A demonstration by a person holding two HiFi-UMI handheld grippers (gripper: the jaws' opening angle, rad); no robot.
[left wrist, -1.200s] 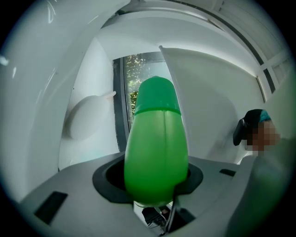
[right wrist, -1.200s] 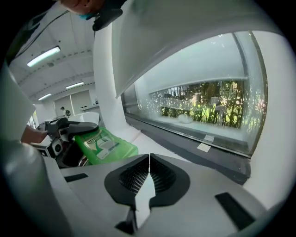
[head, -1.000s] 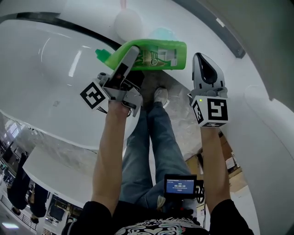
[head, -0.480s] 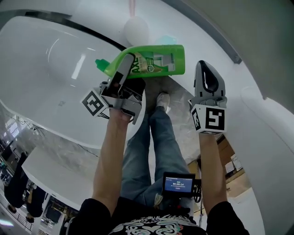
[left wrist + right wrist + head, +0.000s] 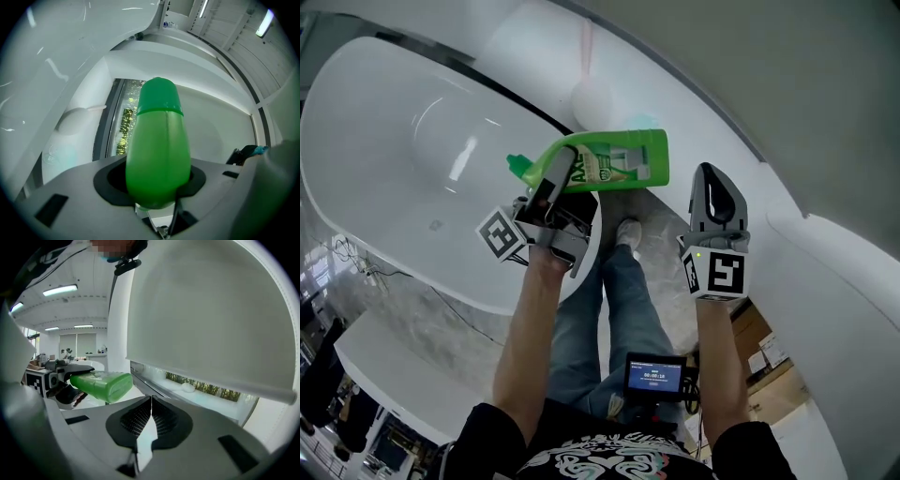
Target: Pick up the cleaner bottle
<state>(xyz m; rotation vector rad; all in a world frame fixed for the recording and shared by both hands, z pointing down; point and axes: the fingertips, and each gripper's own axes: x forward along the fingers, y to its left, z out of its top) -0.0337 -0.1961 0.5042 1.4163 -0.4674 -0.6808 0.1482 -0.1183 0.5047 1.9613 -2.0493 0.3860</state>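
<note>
The green cleaner bottle (image 5: 609, 161) lies on its side in the air above the tub's rim, its cap (image 5: 519, 167) pointing left. My left gripper (image 5: 558, 178) is shut on its narrow neck end. In the left gripper view the bottle (image 5: 157, 150) fills the middle, clamped between the jaws. My right gripper (image 5: 715, 192) is held to the right of the bottle, apart from it, jaws shut on nothing. The right gripper view shows its pads closed together (image 5: 151, 420) and the bottle (image 5: 102, 384) off to the left.
A white bathtub (image 5: 403, 122) spreads across the left of the head view. A white rounded object (image 5: 597, 97) sits on the ledge behind the bottle. The person's legs and shoe (image 5: 627, 234) stand on the stone floor below. A white curved surface (image 5: 834, 272) lies at right.
The left gripper has carried the bottle a little to the right and lower in the head view. The right gripper has also dropped lower. Both stay shut.
</note>
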